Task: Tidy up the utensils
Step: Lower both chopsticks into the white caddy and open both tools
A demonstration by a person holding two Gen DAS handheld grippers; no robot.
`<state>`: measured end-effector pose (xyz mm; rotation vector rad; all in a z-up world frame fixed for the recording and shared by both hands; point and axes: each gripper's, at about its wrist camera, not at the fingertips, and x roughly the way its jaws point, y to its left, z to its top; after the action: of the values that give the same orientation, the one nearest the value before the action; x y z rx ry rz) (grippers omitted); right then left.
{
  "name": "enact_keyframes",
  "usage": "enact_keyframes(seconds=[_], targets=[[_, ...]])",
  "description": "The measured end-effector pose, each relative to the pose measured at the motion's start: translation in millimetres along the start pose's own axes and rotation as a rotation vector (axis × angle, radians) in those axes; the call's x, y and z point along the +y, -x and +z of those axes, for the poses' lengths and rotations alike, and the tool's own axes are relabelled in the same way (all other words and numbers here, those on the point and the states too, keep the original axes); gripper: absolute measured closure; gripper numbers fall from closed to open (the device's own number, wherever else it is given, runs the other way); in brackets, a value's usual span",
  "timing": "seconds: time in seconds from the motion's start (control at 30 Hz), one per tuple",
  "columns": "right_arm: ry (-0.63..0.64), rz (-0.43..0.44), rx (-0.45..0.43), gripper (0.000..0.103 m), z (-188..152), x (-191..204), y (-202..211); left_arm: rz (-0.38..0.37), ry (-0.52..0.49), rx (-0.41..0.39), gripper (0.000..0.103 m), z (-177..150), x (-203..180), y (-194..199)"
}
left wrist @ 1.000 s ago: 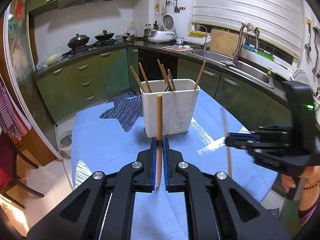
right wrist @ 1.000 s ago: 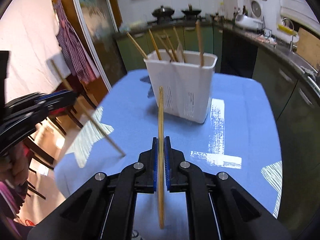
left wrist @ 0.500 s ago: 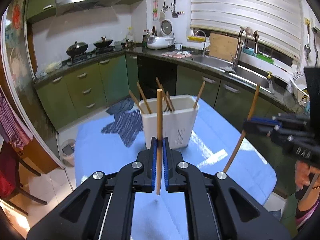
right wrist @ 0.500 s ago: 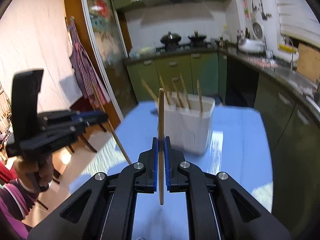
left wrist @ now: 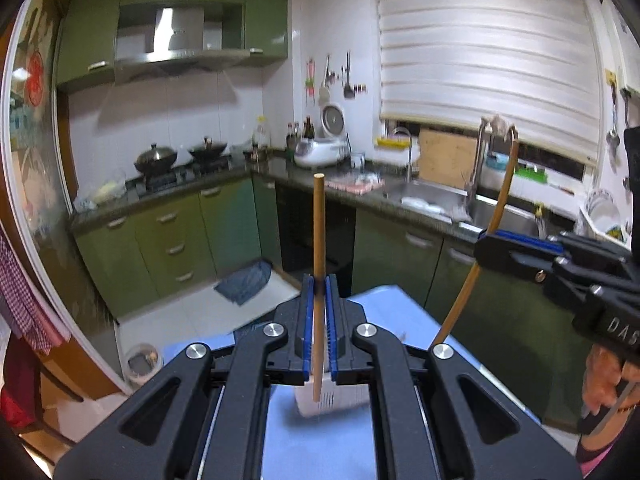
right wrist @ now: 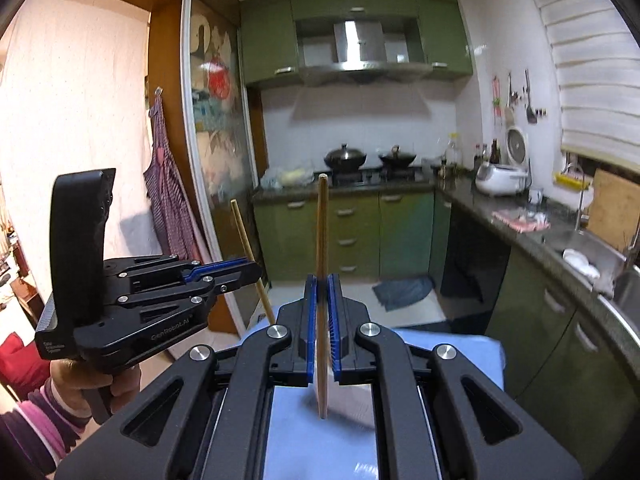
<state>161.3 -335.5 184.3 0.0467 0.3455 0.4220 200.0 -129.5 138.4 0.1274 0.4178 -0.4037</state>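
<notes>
1. Chopstick (left wrist: 319,240), wooden, upright: clamped in closed left tool (left wrist: 319,284).
2. Second chopstick (right wrist: 322,236), upright: clamped in closed right tool (right wrist: 322,284).
3. White utensil holder (left wrist: 340,398): below both tools, on blue-covered desk (left wrist: 404,308).

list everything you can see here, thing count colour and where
chopstick: 2, tan, one upright in each gripper
holder: 1, white, on the table, mostly hidden behind the left gripper
tablecloth: 1, blue, on the table
woks: 2, black, on the stove
rice cooker: 1, white, on the counter
floor cloth: 1, blue, by the green cabinets
blind: 1, white, over the window
left gripper: 1, black with blue pads, shut on a chopstick
right gripper: 1, black with blue pads, shut on a chopstick
</notes>
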Motion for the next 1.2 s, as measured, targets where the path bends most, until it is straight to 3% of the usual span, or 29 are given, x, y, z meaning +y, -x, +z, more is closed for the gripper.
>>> enact_keyframes(seconds=[0.2, 0.33, 0.43, 0.6, 0.93, 0.97, 1.03, 1.1, 1.13, 1.2], targets=[[-0.007, -0.072, -0.051, 0.096, 31.1, -24.5, -25.9, 0.027, -0.003, -0.023, 0.097, 16.3, -7.7, -26.3], [-0.043, -0.096, -0.035, 0.096, 27.2, -51.9, -57.9, 0.052, 0.010, -0.020, 0.097, 11.1, -5.3, -50.4], [-0.073, -0.095, -0.001, 0.096, 14.1, -71.1, -85.8, 0.064, 0.017, -0.027, 0.097, 4.0, -0.4, -65.5], [-0.096, -0.091, 0.087, 0.096, -18.1, -86.1, -124.6, 0.045, 0.025, 0.030, 0.097, -18.2, 1.5, -89.4], [-0.114, -0.093, 0.212, 0.096, -85.8, -95.2, -167.9, 0.019, 0.054, 0.139, 0.096, -68.0, 8.3, -120.9], [-0.115, -0.093, 0.216, 0.096, -89.9, -95.3, -169.5, 0.018, 0.060, 0.140, 0.094, -72.3, 8.9, -120.2], [-0.118, -0.085, 0.222, 0.096, -97.6, -94.8, -171.0, 0.015, 0.071, 0.133, 0.070, -76.9, 10.9, -117.8], [-0.121, -0.079, 0.214, 0.092, -101.8, -94.6, -168.7, 0.012, 0.079, 0.115, 0.056, -81.1, 11.7, -112.6], [-0.123, -0.077, 0.209, 0.085, -103.2, -93.9, -166.2, 0.018, 0.075, 0.105, 0.056, -83.3, 11.6, -109.0], [-0.129, -0.071, 0.197, 0.084, -103.6, -91.1, -159.4, 0.022, 0.070, 0.093, 0.056, -85.3, 10.3, -102.2]])
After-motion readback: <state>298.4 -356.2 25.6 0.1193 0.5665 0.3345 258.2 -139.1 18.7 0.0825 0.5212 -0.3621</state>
